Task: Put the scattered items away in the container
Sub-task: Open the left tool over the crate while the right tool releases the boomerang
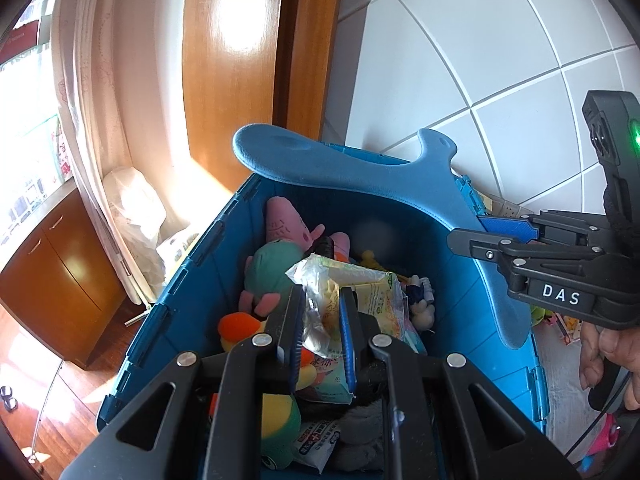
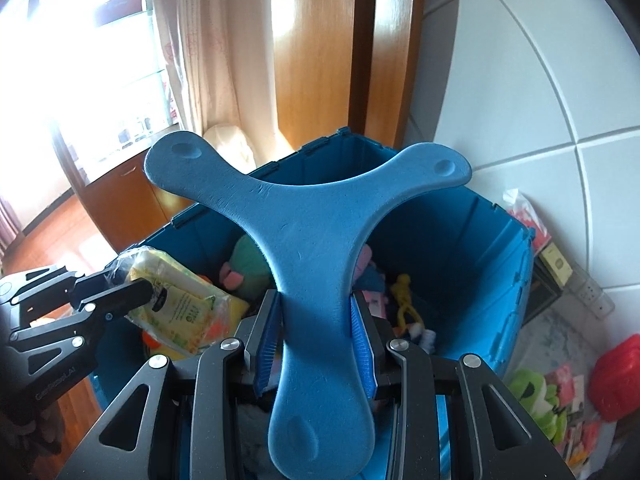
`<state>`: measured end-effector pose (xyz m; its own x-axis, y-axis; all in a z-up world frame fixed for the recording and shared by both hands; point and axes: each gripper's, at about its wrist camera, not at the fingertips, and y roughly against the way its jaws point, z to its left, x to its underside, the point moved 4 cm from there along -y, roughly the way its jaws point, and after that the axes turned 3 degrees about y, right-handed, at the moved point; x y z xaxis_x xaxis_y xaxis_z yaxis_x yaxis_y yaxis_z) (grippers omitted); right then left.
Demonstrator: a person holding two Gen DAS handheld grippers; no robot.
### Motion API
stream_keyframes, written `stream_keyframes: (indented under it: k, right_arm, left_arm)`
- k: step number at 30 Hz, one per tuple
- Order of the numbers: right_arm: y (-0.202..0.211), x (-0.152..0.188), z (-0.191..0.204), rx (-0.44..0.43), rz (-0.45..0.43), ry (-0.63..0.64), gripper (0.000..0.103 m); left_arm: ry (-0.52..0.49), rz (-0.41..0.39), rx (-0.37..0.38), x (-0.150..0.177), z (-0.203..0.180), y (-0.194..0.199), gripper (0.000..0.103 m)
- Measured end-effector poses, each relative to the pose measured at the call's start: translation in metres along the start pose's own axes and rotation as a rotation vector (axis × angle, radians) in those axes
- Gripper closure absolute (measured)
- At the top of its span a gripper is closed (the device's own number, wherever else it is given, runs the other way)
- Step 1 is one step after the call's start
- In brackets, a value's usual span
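A blue plastic bin holds several plush toys and packets. My left gripper is shut on a yellow-green wipes packet and holds it over the bin; the gripper and packet also show in the right wrist view. My right gripper is shut on one arm of a blue three-armed foam boomerang, held above the bin; in the left wrist view the boomerang spans the bin's far rim with the right gripper at its side.
Loose toys and packets lie on the floor right of the bin, among them a green plush and a red item. A white tiled wall, a wooden door and a curtain stand behind. A power strip lies by the wall.
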<state>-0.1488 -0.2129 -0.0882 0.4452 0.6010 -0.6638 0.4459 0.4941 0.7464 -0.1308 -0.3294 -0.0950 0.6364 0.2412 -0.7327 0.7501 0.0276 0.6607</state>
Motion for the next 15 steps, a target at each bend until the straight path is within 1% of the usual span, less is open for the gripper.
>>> stream_keyframes:
  k: [5,7,8,9,10,11,12,15]
  right_arm:
    - [-0.004,-0.002,0.003,0.003,0.01,-0.003,0.07]
    - [-0.005,-0.005,0.001,0.013,0.003,-0.008,0.069]
    - [-0.005,-0.007,-0.002,0.023,-0.01,-0.019,0.069]
    - [-0.004,-0.01,-0.007,0.039,-0.03,-0.033,0.057]
    - [-0.004,-0.013,-0.013,0.058,-0.044,-0.048,0.013]
    - [-0.003,-0.015,-0.018,0.064,-0.051,-0.06,0.003]
    - [-0.002,-0.014,-0.022,0.067,-0.048,-0.068,0.0]
    - [0.01,-0.004,-0.033,0.09,-0.06,-0.08,0.0]
  left_arm:
    - [0.002,-0.01,0.006,-0.005,0.0,-0.002,0.087]
    - [0.014,-0.021,0.027,-0.008,-0.001,0.0,0.087]
    - [0.021,-0.034,0.038,-0.011,-0.002,0.001,0.082]
    - [0.016,-0.026,0.023,-0.013,-0.003,-0.001,0.052]
    - [0.012,-0.01,0.008,-0.014,-0.004,-0.005,0.0]
    - [0.02,-0.027,-0.004,-0.014,-0.003,-0.004,0.001]
    - [0.024,-0.028,-0.019,-0.014,-0.002,-0.003,0.0]
    - [0.034,-0.015,-0.031,-0.01,0.001,-0.003,0.0]
